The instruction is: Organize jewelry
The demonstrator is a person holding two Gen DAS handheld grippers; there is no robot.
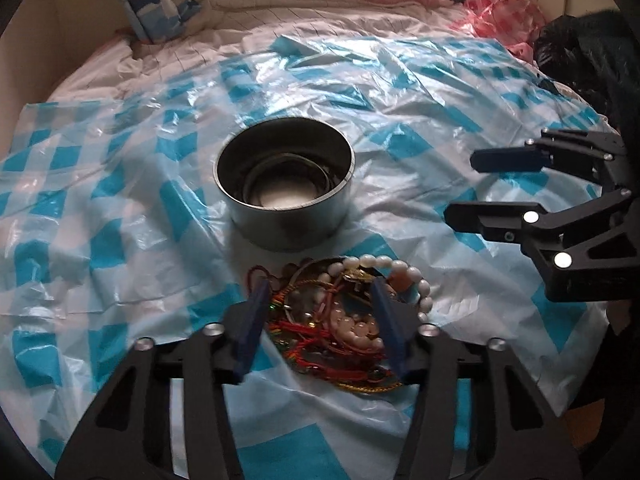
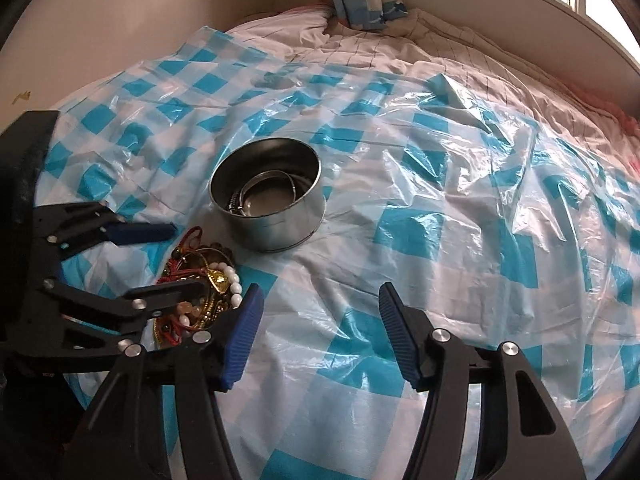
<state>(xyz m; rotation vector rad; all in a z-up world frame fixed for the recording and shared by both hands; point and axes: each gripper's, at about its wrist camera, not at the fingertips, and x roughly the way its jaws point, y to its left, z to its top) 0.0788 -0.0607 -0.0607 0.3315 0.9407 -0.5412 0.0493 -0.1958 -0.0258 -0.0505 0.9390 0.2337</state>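
Note:
A round metal tin (image 1: 285,184) stands on the blue-and-white checked plastic sheet, with metal bangles (image 1: 280,184) inside; it also shows in the right wrist view (image 2: 267,196). In front of it lies a pile of jewelry (image 1: 340,320): red cords, gold pieces and a white bead bracelet (image 1: 404,276). My left gripper (image 1: 320,304) is open and straddles the pile, one finger on each side. It also shows in the right wrist view (image 2: 168,256), over the pile (image 2: 200,280). My right gripper (image 2: 320,300) is open and empty above bare sheet, right of the pile; it shows in the left wrist view (image 1: 464,186).
The plastic sheet (image 2: 440,184) covers a bed with a pale quilt. A blue patterned pillow (image 1: 156,0) leans at the headboard. A pink plastic bag (image 1: 496,4) and a dark bundle (image 1: 580,52) lie at the far right. A wall runs along the left in the right wrist view.

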